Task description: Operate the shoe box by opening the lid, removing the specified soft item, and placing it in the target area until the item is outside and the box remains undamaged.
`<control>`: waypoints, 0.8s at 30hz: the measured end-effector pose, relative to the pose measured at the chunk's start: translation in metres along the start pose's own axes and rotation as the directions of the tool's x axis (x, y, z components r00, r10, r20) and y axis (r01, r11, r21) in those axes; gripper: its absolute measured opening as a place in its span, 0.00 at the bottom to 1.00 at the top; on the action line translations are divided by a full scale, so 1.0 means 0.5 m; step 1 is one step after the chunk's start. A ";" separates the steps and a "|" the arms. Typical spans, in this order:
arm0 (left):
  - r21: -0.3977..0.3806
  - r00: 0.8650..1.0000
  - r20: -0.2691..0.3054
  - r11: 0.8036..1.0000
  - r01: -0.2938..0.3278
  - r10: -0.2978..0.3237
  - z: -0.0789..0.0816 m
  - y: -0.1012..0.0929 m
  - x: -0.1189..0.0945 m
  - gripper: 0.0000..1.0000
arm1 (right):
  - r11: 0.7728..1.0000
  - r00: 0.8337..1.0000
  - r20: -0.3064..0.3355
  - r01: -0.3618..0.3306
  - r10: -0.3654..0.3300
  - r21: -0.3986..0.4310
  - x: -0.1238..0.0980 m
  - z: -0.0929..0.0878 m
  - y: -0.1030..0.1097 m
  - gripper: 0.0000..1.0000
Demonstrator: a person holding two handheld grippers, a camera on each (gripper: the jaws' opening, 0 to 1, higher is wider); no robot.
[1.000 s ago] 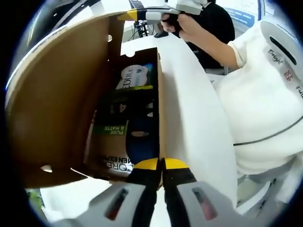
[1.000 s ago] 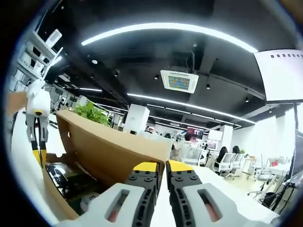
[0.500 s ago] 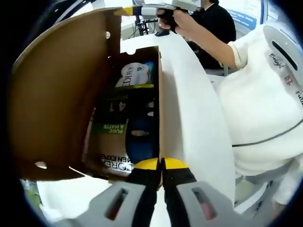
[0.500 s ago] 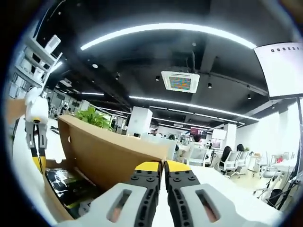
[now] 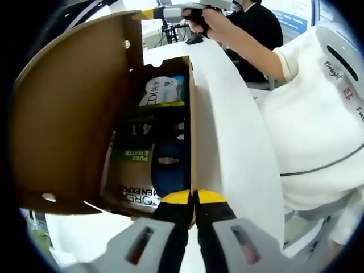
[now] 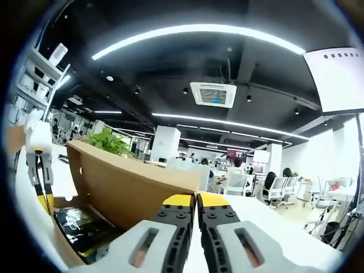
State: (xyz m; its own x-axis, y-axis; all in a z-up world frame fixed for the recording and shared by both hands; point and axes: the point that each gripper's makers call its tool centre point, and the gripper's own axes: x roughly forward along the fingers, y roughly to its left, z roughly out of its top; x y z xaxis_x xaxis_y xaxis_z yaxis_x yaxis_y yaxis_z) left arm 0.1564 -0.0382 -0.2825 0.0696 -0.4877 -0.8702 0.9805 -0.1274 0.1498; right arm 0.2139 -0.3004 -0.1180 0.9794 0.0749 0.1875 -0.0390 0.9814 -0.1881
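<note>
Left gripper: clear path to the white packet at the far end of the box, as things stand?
Probably not yet. The left gripper is shut on the box wall, so it must let go first. The lid is up, leaving the white packet uncovered.

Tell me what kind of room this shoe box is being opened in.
Most likely an open-plan office: long ceiling light strips and a ceiling air-conditioning unit overhead, office chairs at desks in the background, and a potted plant behind the box's raised lid.

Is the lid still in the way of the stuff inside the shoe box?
No. The lid is swung up and open, so the packets inside the shoe box lie uncovered. The left gripper, jaws shut, sits at the box's front wall, and nothing visible stands between it and them.
</note>
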 end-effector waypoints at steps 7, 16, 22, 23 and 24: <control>-0.004 1.000 -0.016 1.000 0.004 -0.004 0.000 0.000 0.000 0.01 | 1.000 1.000 -0.004 -0.006 0.006 -0.011 0.008 -0.001 -0.004 0.00; -0.033 0.996 -0.078 0.999 0.032 -0.035 -0.001 0.001 0.002 0.01 | 0.999 0.998 -0.046 -0.049 0.048 -0.008 0.032 0.004 -0.011 0.00; -0.036 0.997 -0.072 0.999 0.039 -0.041 -0.004 0.001 0.001 0.01 | 0.999 0.999 -0.042 -0.033 0.032 -0.021 0.049 0.005 -0.013 0.00; -0.037 0.997 -0.068 0.999 0.037 -0.040 -0.004 0.001 0.001 0.01 | 0.999 0.998 -0.043 -0.037 0.037 0.000 0.052 0.005 -0.014 0.00; -0.035 0.997 -0.067 0.999 0.038 -0.040 -0.004 0.001 0.001 0.01 | 0.999 0.998 -0.044 -0.036 0.036 0.000 0.053 0.005 -0.016 0.00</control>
State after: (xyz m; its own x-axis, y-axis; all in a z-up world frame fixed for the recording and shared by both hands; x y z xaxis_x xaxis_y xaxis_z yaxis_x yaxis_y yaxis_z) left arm 0.1572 -0.0369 -0.2836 0.0426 -0.4233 -0.9050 0.9883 -0.1152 0.1004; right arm 0.2399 -0.3057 -0.1093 0.9850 0.1028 0.1383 -0.0748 0.9781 -0.1944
